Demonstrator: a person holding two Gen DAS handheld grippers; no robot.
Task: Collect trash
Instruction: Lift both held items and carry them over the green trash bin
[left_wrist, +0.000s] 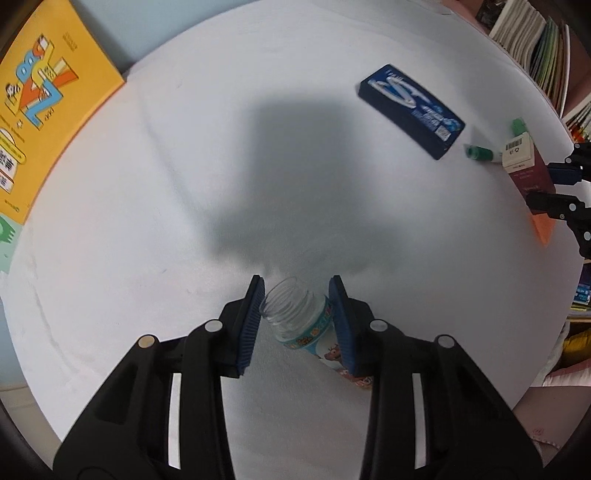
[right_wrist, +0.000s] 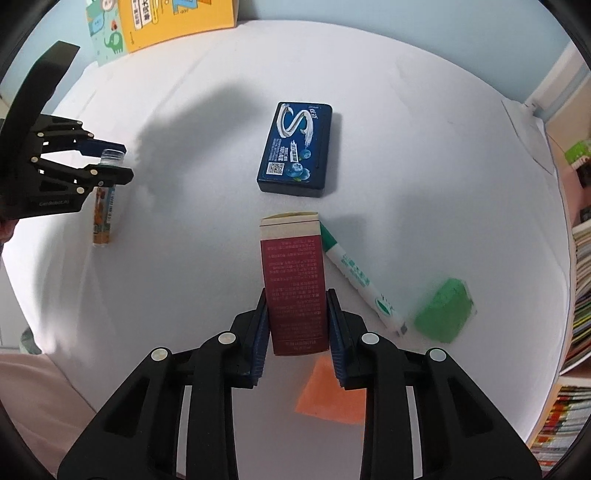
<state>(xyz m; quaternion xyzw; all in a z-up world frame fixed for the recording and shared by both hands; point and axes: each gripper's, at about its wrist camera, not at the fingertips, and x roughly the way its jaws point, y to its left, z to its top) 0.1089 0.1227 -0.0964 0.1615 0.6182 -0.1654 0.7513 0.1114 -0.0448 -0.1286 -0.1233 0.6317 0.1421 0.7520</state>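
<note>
Left wrist view:
- The left hand-held gripper (left_wrist: 295, 295) points down at the white surface (left_wrist: 147, 221), and its blue pads press on both sides of a small clear bottle (left_wrist: 295, 317).
- The bottle has no cap; its threaded mouth faces up and away, and a cartoon label wraps its body.
- A dark shadow lies on the surface beyond the gripper.
- A dark blue gum box (left_wrist: 410, 110) lies flat toward the far right edge.
- Past it, at the right edge, lie a green-capped marker (left_wrist: 480, 152) and a green eraser (left_wrist: 519, 126).
- The right hand-held gripper (left_wrist: 554, 188) shows at the right edge, closed on a maroon carton (left_wrist: 524, 166) with a white, barcoded end.
- An orange paper (left_wrist: 543, 227) lies under that gripper.
- A yellow book (left_wrist: 48, 92) sits at the far left corner; books fill shelves at the right.

Right wrist view:
- The right hand-held gripper (right_wrist: 296, 295) points straight down, its pads clamped on the sides of the carton (right_wrist: 295, 280), whose cream top flap faces away.
- The orange paper (right_wrist: 328, 391) lies on the surface (right_wrist: 424, 147) under the gripper, toward the near edge.
- The marker (right_wrist: 354, 273) lies slantwise just right of the carton, and the eraser (right_wrist: 443, 314), blurred, is near the marker's end.
- The gum box (right_wrist: 295, 147) lies beyond the carton, near the middle.
- At the left edge the left hand-held gripper (right_wrist: 114, 162) grips the bottle (right_wrist: 105, 206) just below its neck, the bottle upright.
- The yellow book (right_wrist: 177, 18) lies at the far edge.
</note>
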